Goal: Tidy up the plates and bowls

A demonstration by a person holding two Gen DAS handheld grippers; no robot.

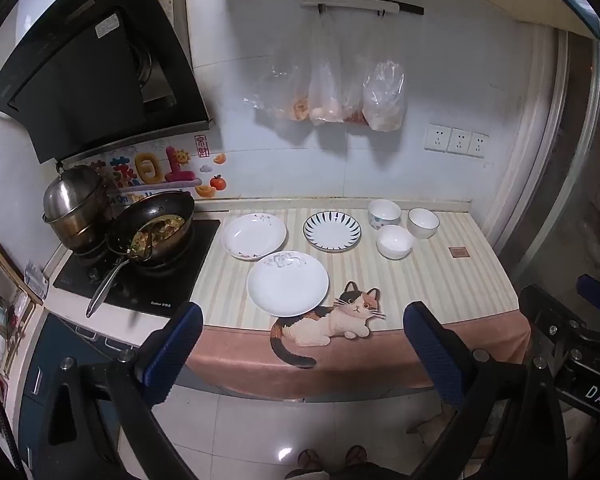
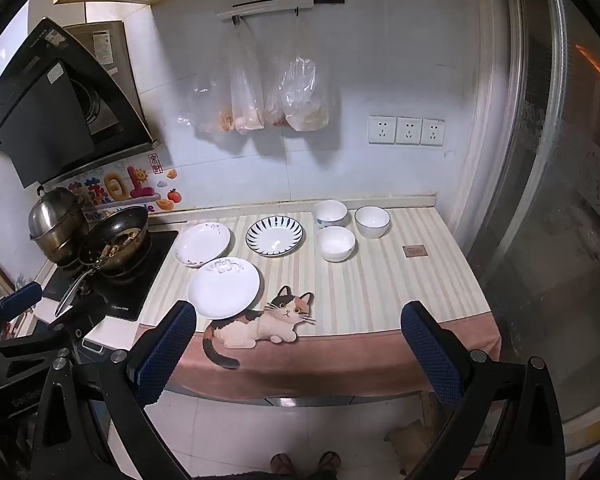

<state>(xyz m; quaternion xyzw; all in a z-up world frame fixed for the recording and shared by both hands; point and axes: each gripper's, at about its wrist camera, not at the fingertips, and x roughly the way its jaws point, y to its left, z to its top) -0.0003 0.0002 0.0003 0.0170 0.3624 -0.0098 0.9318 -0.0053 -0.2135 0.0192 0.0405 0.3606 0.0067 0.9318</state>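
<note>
Three plates, two white (image 1: pixel 287 283) (image 1: pixel 254 235) and one blue-striped (image 1: pixel 332 231), lie left of three white bowls (image 1: pixel 396 241) on a striped counter mat (image 1: pixel 440 280) with a cat print (image 1: pixel 332 320), beside a cooktop (image 1: pixel 140 276) bearing a wok (image 1: pixel 156 228). Bare mat stretches right toward the counter's edge. The left gripper (image 1: pixel 302 322) and right gripper (image 2: pixel 298 320) hang wide apart and empty, short of the counter's front edge.

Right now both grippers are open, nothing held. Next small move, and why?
Probably bring the left gripper down toward the plain white plate at the counter's front edge. It is the nearest dish, lies apart from the other plates, and its jaws stand wide and empty.
</note>
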